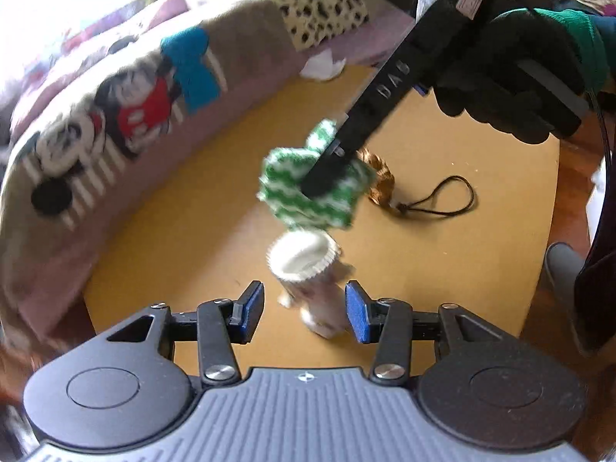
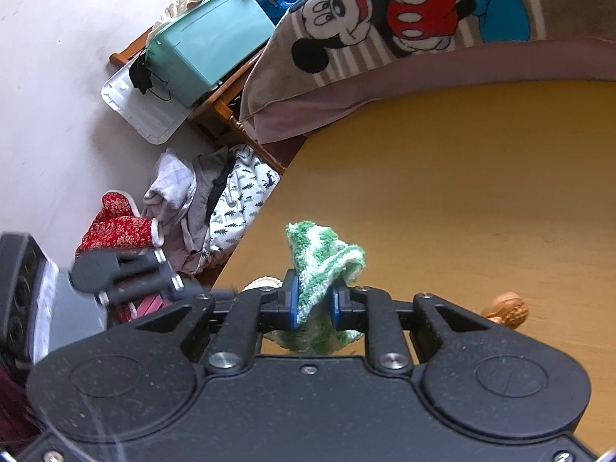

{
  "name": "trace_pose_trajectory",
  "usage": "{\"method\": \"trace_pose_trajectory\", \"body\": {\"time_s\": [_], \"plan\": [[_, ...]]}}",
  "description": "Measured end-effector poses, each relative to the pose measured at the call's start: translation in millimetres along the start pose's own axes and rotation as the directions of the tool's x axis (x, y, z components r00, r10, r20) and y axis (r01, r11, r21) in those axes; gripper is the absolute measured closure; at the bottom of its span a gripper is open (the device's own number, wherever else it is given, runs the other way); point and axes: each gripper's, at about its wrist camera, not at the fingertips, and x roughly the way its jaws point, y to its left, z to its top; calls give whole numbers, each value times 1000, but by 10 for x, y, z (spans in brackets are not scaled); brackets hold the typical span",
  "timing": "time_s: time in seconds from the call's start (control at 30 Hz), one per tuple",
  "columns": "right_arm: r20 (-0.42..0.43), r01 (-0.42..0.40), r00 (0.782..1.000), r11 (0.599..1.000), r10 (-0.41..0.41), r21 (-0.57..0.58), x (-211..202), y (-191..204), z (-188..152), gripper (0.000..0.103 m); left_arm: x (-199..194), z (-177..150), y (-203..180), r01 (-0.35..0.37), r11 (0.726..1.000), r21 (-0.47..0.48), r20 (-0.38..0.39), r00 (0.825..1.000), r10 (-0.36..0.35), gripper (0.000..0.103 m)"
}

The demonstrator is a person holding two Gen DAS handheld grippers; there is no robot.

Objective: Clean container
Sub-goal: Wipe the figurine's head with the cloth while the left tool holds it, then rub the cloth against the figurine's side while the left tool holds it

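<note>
- Nearest the left wrist camera, the left gripper (image 1: 305,317) has its blue pads (image 1: 255,310) standing apart on either side of the lower body of a small white container (image 1: 308,269). Whether the pads actually press on it I cannot tell, as the container is blurred.
- That container sits tilted, with its ribbed open mouth turned up and away from the camera, over the yellow table (image 1: 192,231).
- Just above the mouth hangs a green-and-white cloth (image 1: 308,188), bunched into a wad. It is close to the rim but apart from it.
- From the right wrist view, the right gripper (image 2: 313,302) is clamped on that cloth (image 2: 323,258), its pads nearly together with the fabric squeezed between them and spilling out above and below.
- A gloved hand (image 1: 512,88) carries the right gripper in from the upper right.
- Farther off on the table lie a brown charm on a black cord loop (image 1: 442,196) and a crumpled white tissue (image 1: 321,65).
- Beyond the table edge is a cartoon-print blanket (image 1: 127,104).
- Judged step: the wipe itself is about to start, with cloth poised and container presented.
- Next move, as I read it: lower the wad into the mouth and twist it around the inner wall. That calls for a firm hold on the container, so it does not tip or slip away.
</note>
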Motion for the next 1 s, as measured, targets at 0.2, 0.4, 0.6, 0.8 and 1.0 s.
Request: {"method": "trace_pose_trajectory", "body": {"time_s": [0.2, 0.4, 0.6, 0.8, 1.0], "plan": [[11, 0, 1000, 1000, 0, 7, -84, -25, 5, 86, 202, 28, 136, 135, 986, 103, -6, 991, -135, 47], [3, -13, 1000, 1000, 13, 10, -91, -48, 27, 86, 404, 6, 301, 242, 966, 88, -1, 970, -243, 47], [-16, -27, 1000, 1000, 26, -6, -73, -39, 37, 86, 430, -3, 473, 369, 929, -12, 89, 926, -367, 57], [-50, -34, 998, 999, 33, -22, -26, -23, 3, 86, 385, -7, 401, 285, 954, -89, 97, 956, -276, 59], [-41, -24, 999, 999, 23, -26, -37, -4, 15, 86, 386, 56, 207, 11, 916, -401, 44, 999, 7, 59]]}}
